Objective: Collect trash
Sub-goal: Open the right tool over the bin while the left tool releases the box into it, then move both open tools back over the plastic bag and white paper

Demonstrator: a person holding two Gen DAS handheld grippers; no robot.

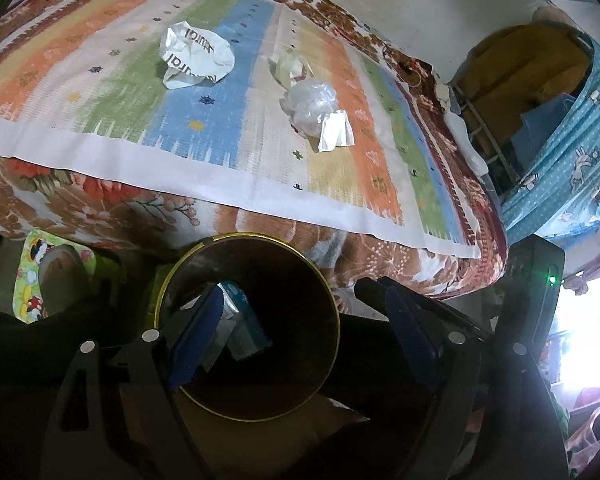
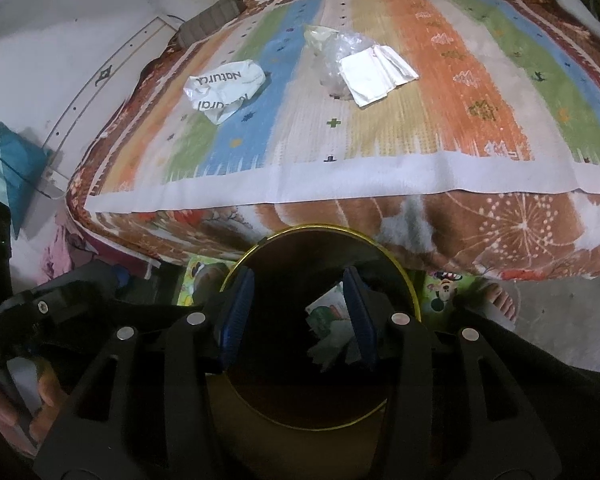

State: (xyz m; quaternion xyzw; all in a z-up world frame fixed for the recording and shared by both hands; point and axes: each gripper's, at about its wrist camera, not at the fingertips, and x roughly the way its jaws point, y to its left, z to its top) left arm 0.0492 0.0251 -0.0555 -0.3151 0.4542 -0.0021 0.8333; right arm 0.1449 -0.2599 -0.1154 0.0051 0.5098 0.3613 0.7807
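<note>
Over the mouth of the dark round bin (image 1: 256, 376) both grippers hang, tilted downward. From its own camera the left gripper (image 1: 304, 332) has its blue-padded jaws spread wide with nothing between them; one pad sits over the bin's opening and the other stands outside the brass-coloured rim, on the side away from the cartoon-print mat (image 1: 32, 276). Seen from its own wrist, the right gripper (image 2: 300, 312) has its jaws parted to a middling gap, both pads above the bin's (image 2: 324, 364) opening and pressing on nothing. Down inside the bin lie pieces of trash: a blue-and-white packet (image 1: 246, 328) in the left view, and a white wrapper with green and red print (image 2: 330, 330) in the right view, showing in the gap beside one pad.

Just beyond the bin rises the edge of a bed covered with a brown floral blanket (image 1: 100, 200), and on top of that a striped cloth (image 1: 228, 128) in orange, green, blue and cream. More trash rests on the cloth, well apart from the bin: a crumpled white bag printed "Natural" (image 1: 196, 56) on the mat's side, and farther across a clear plastic bag (image 1: 312, 104) with a folded white paper (image 1: 336, 130) touching it and a cream scrap (image 1: 288, 66) behind it. Beside the bin on the floor, a bare foot (image 2: 496, 298) stands near the cartoon mat.
</note>
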